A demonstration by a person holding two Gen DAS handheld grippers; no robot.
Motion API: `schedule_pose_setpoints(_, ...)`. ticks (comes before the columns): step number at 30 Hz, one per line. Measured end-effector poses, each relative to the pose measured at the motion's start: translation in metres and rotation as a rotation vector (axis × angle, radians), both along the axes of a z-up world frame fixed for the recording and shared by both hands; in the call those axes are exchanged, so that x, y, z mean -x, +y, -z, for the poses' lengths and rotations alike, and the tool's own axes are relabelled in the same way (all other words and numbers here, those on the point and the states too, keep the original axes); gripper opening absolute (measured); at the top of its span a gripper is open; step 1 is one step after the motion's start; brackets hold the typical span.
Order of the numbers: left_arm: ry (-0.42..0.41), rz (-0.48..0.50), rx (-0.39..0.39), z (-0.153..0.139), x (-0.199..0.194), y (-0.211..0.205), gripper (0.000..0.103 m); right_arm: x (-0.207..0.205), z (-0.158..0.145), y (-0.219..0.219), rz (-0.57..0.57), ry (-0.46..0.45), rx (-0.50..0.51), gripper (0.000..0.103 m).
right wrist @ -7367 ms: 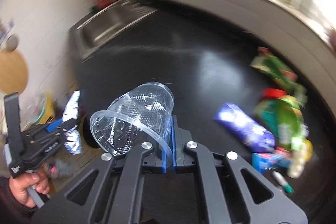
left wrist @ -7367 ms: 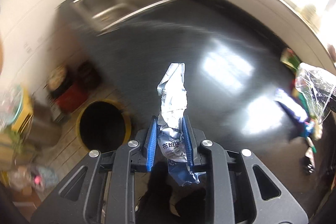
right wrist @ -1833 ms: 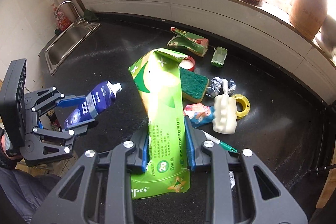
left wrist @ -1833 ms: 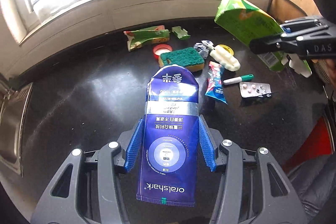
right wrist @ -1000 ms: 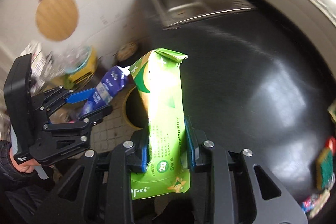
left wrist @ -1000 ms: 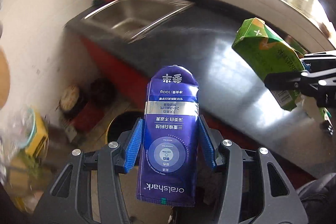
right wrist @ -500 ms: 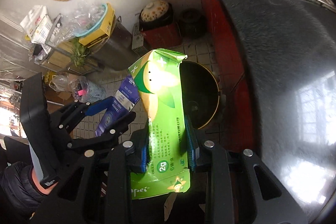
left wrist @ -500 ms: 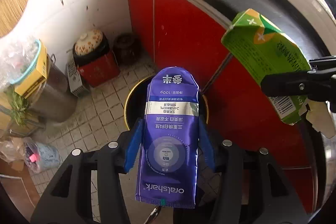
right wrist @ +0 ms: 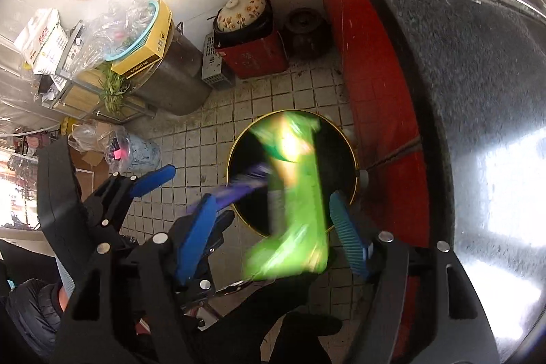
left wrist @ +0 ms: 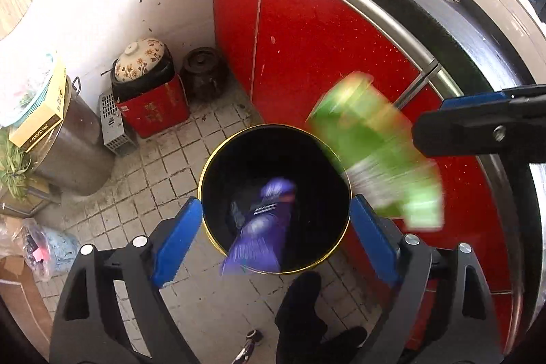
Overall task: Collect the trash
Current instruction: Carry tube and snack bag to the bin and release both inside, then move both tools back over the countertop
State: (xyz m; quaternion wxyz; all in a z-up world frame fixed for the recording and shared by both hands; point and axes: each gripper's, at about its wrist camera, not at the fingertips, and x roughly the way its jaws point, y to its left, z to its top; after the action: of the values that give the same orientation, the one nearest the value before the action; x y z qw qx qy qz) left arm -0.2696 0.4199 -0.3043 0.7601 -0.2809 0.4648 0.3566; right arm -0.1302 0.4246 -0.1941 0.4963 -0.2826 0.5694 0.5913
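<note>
Both grippers, left and right, have just opened; light, floppy packets (purple, green) drop binward.

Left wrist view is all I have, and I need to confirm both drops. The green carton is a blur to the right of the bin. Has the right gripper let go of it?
Observer: Yes. In the right wrist view the right gripper has just been opening. The green carton is between its jaws, touching neither pad.
Operator: Is it lined up with the bin?
Observer: Mostly. From there it overlaps the mouth of the bin; only its blurred near end shows outside the rim.
Operator: And my purple tube?
Observer: Side on, the purple tube is a streak across the bin's left rim, free of the left gripper, whose jaws have also just been opening.
</note>
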Motion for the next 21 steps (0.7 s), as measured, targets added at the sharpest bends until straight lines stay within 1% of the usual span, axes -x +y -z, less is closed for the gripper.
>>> schedule_pose_setpoints(2, 0.011, 0.003, 0.004, 0.0, 0.001, -0.001, 0.086, -0.001, -0.003, -0.001, 0.0, 0.006, 0.0, 0.067)
schedule_pose_setpoints(6, 0.021, 0.017, -0.006, -0.011, 0.003, -0.008, 0.086, -0.008, -0.022, -0.017, 0.014, 0.011, -0.026, 0.067)
schedule_pose_setpoints(9, 0.039, 0.04, -0.025, -0.028, 0.001, -0.02, 0.087, -0.023, -0.04, -0.038, 0.062, 0.028, -0.048, 0.069)
schedule_pose_setpoints(13, 0.029, 0.089, -0.055, -0.065, -0.013, -0.041, 0.09, -0.048, -0.076, -0.086, 0.129, -0.006, -0.104, 0.076)
schedule_pose_setpoints(15, 0.014, 0.133, -0.08, -0.086, -0.026, -0.054, 0.092, -0.068, -0.097, -0.121, 0.198, -0.025, -0.133, 0.077)
schedule_pose_setpoints(17, -0.007, 0.211, -0.109, -0.111, -0.051, -0.075, 0.093, -0.085, -0.114, -0.152, 0.263, -0.046, -0.159, 0.078)
schedule_pose_setpoints(19, -0.034, 0.297, -0.111, -0.131, -0.079, -0.097, 0.093, -0.108, -0.134, -0.2, 0.362, -0.093, -0.184, 0.08)
schedule_pose_setpoints(20, -0.05, 0.341, -0.115, -0.139, -0.092, -0.108, 0.093, -0.116, -0.139, -0.217, 0.4, -0.104, -0.191, 0.08)
schedule_pose_setpoints(21, -0.065, 0.388, -0.121, -0.147, -0.107, -0.12, 0.093, -0.128, -0.148, -0.245, 0.462, -0.121, -0.203, 0.08)
